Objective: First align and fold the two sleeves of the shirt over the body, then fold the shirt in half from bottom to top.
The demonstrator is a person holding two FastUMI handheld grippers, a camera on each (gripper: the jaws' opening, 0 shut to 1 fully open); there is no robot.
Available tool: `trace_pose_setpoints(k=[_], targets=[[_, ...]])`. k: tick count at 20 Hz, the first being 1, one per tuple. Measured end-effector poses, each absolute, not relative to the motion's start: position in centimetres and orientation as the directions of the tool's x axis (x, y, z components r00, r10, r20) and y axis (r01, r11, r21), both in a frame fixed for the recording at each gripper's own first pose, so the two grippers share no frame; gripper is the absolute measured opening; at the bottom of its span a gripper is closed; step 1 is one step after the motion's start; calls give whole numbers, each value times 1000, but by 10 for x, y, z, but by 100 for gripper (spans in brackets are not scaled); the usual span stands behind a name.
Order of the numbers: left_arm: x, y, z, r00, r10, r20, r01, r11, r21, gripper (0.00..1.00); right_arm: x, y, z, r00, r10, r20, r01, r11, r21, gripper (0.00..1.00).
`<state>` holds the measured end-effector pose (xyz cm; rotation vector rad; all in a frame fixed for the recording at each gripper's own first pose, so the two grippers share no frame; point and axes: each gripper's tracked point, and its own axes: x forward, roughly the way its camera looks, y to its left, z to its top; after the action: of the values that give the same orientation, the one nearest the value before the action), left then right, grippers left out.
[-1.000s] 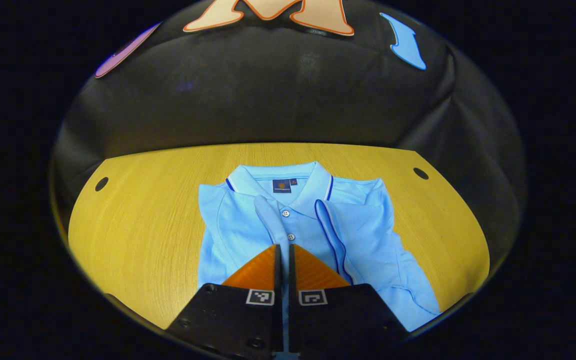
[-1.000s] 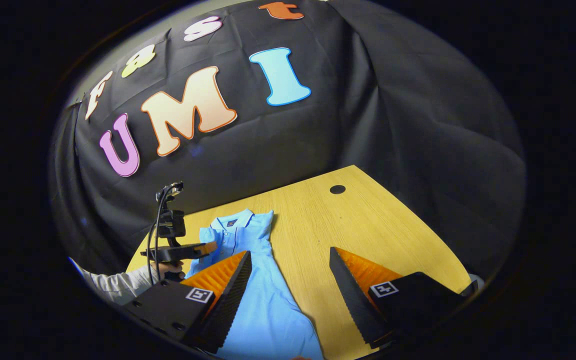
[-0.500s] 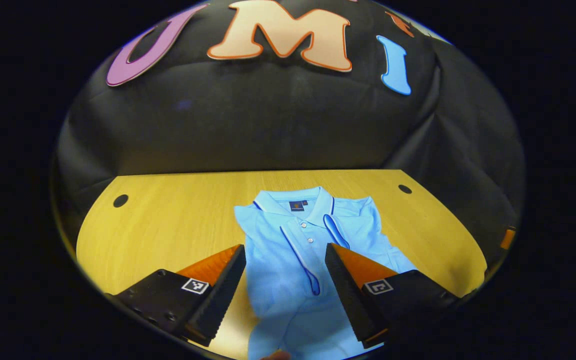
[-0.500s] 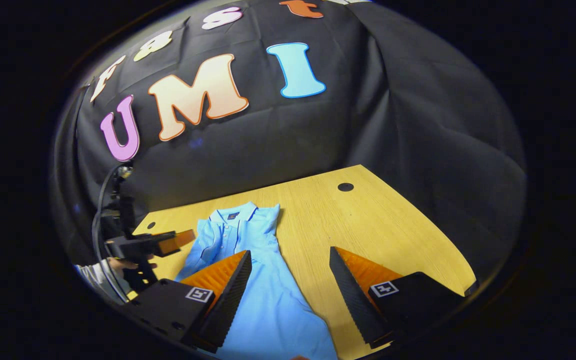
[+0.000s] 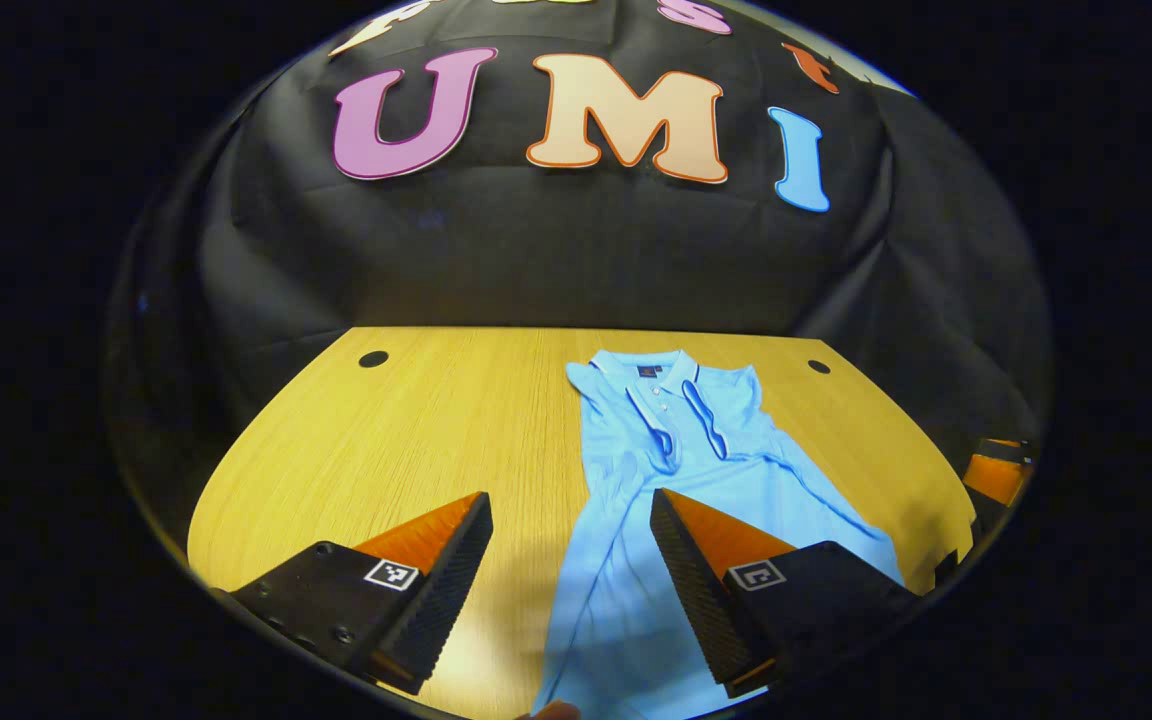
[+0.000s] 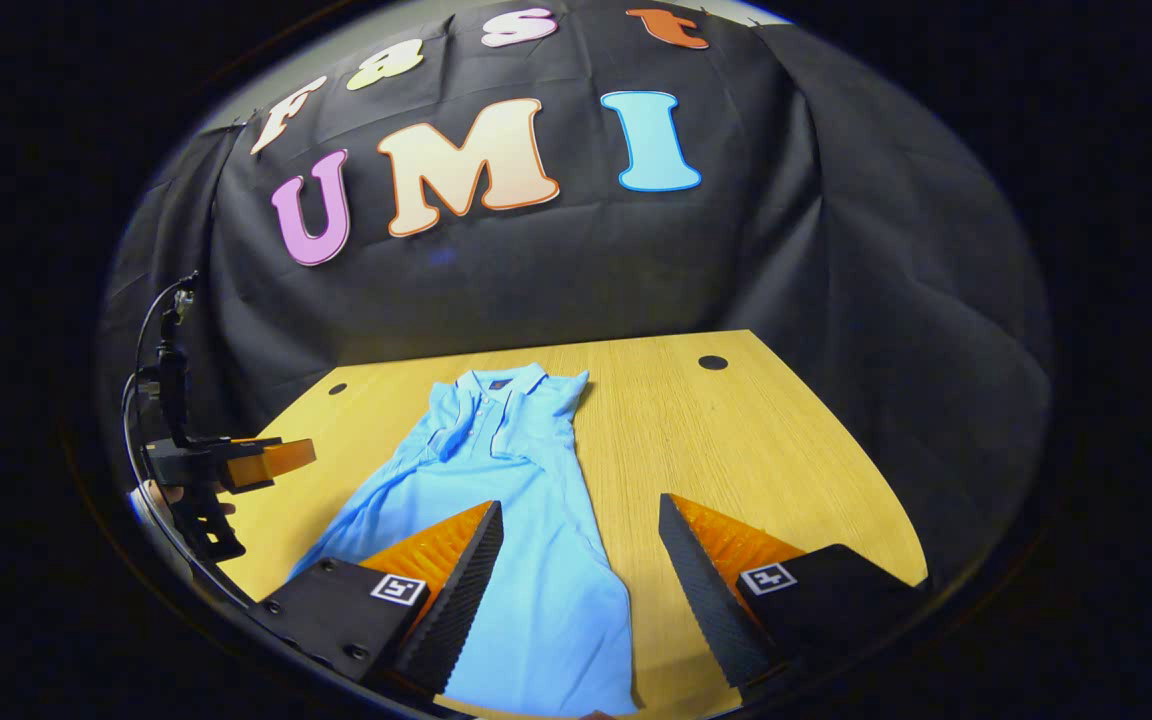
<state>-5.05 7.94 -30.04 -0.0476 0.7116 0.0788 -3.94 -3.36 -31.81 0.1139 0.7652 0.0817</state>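
The light blue shirt [image 5: 696, 480] lies flat on the wooden table [image 5: 416, 430], long axis running from the near edge straight back, collar [image 5: 646, 372] pointing at the black cloth wall. Both sleeves are folded in over the chest, lying side by side. The left gripper [image 5: 571, 590] hangs over the hem with its jaws spread wide, nothing in them. The right gripper [image 6: 581, 590] is also wide open, over the shirt's lower right edge.

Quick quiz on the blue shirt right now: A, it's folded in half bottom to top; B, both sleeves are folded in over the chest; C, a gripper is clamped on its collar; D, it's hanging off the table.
B: both sleeves lie over the shirt front below the collar.
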Motion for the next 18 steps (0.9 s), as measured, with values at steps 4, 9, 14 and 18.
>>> trace_pose_setpoints(k=[4, 9, 14, 18], targets=[[-111, 63, -309, 722, 62, -689, -82, 997, 4, 96, -77, -41, -330, 690, 134, -711, -55, 990, 133, 98], [-175, 52, -336, 662, 72, -746, -71, 997, 33, 96, -122, -53, -365, 637, 104, -764, -82, 994, 67, 98], [-220, 58, -364, 598, 98, -796, -92, 994, 53, 96, -160, -53, -399, 565, 81, -821, -66, 996, 53, 99], [-238, 64, -384, 560, 121, -819, -124, 990, 61, 96, -177, -43, -415, 527, 95, -845, -85, 995, 59, 94]])
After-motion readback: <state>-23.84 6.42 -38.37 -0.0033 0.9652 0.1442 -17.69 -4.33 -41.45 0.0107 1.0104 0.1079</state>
